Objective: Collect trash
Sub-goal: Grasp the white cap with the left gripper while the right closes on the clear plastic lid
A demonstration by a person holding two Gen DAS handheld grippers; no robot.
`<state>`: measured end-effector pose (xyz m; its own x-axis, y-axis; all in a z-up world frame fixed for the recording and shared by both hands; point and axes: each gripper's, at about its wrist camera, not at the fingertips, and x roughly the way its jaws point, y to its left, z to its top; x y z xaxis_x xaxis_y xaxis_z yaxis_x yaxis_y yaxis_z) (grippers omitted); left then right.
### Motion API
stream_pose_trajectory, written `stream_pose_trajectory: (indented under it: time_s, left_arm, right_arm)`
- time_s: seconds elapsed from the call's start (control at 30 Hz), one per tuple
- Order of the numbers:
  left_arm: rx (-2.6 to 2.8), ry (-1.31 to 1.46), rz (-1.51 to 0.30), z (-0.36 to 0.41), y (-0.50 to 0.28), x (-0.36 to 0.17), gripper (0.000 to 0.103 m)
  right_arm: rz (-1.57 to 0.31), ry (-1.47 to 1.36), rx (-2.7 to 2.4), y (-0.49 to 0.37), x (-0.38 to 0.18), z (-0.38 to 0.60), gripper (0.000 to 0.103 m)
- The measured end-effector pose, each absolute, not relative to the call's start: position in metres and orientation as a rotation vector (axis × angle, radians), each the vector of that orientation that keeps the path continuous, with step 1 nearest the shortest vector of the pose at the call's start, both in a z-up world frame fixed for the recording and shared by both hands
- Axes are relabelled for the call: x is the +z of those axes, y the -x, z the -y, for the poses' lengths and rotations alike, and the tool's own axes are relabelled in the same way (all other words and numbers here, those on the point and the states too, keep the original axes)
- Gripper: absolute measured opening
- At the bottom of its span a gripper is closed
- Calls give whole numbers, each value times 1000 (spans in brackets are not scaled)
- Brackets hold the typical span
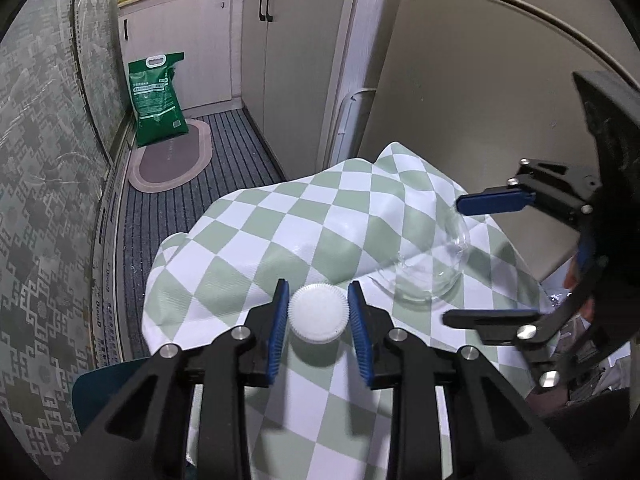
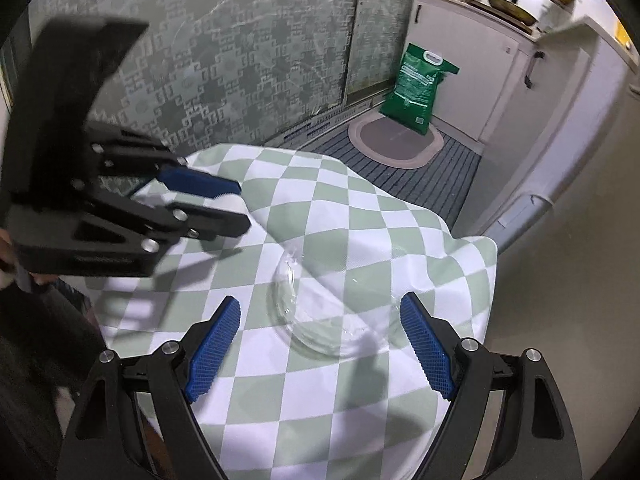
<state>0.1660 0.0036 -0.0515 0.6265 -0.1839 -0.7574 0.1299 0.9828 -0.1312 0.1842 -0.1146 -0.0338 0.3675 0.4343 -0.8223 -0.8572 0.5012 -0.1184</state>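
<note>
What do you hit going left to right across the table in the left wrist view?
Left gripper's left finger → white ribbed cap between the fingers → clear plastic container lying on the checkered tablecloth → right gripper, jaws wide around nothing.

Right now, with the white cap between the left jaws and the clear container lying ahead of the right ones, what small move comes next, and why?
Probably close the left gripper on the white cap. Its blue pads flank the cap on both sides, with a slim gap showing on at least the right side, so it does not look clamped yet. The right gripper is wide open, short of the clear container on the checkered cloth, and can wait.
</note>
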Motion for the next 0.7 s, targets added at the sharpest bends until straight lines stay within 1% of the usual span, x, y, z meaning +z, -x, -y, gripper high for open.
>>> stream_pose_trajectory:
  time_s: [0.13,0.27,0.33,0.43,0.7]
  left_arm:
    - [-195,84,-856,-8,-159,-43,32]
    - [-204,103,-846,-14,-156,-38,32]
    - [-208,111,-848,-16,-155,-37,32]
    - [-214,119,-852,-17,-155,-37,32]
    - [-220,120,-848,-18,-153,-34,32]
  right_arm:
    - [-804,667,871,-185,-39,106,86]
    - [-827,651,843,-198,-43,109,86]
    - [-849,631,845,-202,-46,112,89]
    - [-867,613,853,-204,-51,112,90]
    - [-872,636,871,-197,-55,108,90]
